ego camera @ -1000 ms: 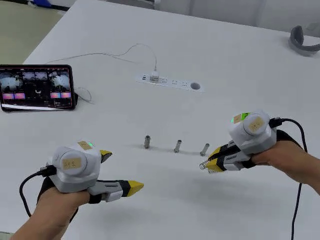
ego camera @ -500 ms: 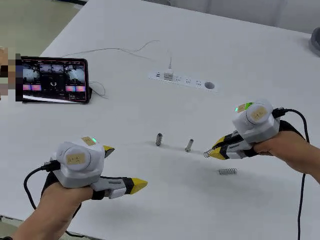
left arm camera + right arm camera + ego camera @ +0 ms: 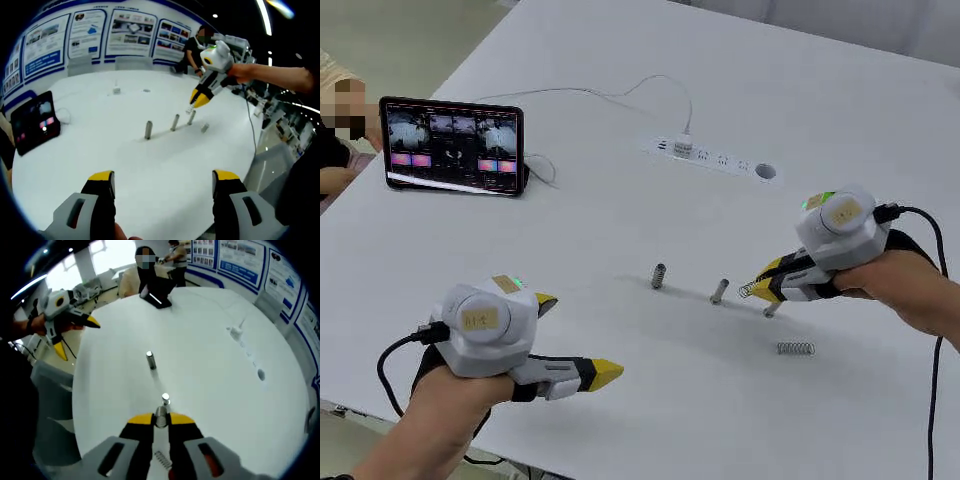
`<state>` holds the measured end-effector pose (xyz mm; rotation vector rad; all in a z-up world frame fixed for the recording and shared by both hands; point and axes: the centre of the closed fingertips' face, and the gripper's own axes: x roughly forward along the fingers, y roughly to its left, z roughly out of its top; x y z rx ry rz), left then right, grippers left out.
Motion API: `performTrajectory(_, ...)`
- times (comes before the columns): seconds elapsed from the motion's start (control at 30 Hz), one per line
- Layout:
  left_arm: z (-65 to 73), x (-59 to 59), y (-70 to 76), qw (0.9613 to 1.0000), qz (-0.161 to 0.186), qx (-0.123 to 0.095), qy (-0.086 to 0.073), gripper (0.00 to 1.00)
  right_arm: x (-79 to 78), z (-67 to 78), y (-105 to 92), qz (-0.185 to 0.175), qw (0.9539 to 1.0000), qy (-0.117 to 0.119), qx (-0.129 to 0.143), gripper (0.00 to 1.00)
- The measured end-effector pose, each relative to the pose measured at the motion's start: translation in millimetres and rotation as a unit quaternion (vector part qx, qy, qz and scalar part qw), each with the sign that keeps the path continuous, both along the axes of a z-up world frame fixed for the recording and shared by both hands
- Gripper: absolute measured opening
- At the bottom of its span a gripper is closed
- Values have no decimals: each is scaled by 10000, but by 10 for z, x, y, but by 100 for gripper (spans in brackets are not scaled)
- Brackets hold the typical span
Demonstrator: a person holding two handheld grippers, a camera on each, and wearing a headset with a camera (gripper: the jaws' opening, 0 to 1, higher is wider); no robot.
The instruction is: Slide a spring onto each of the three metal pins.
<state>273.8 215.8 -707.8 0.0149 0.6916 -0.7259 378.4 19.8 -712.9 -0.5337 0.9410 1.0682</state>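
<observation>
- Your right gripper (image 3: 761,289) has its jaws pressed together on a spring (image 3: 747,290). You hold it just above the desk (image 3: 620,220), between the middle pin (image 3: 719,291) and the right-hand pin (image 3: 772,310).
- Your left gripper (image 3: 164,177) has its jaws spread with nothing between them. It hangs near your edge of the desk, well apart from the pins.
- The three pins stand upright in a row, with the left-hand pin (image 3: 659,276) at the end farthest from your right gripper.
- A second spring (image 3: 796,348) lies flat on the desk near the right-hand pin, on your side of it.
- Hard to make out: in the head view the left-hand pin looks ribbed, but it is too small to tell whether a coil sits on it.
- Partly hidden: in the head view the top of the right-hand pin runs under your right gripper, so you cannot tell whether the two touch.
- A tablet (image 3: 453,147) with a lit screen stands at the far left of the desk. A power strip (image 3: 715,160) lies beyond the pins with a white cable (image 3: 620,95) plugged into it.
</observation>
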Motion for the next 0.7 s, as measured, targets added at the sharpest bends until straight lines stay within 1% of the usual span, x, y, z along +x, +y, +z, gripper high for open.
performTrajectory(0.37,26,13,46,10000,86,-23,-5,82,36,6,141,73,10000,-29,16,12)
performTrajectory(0.47,27,21,59,9999,100,-23,-6,82,43,-3,155,108,9999,-32,-19,12)
performTrajectory(0.57,23,34,73,9999,119,-29,-9,81,55,-8,169,125,9999,-30,3,12)
performTrajectory(0.7,20,35,90,9999,155,-52,6,81,64,-44,182,159,9999,-27,-37,12)
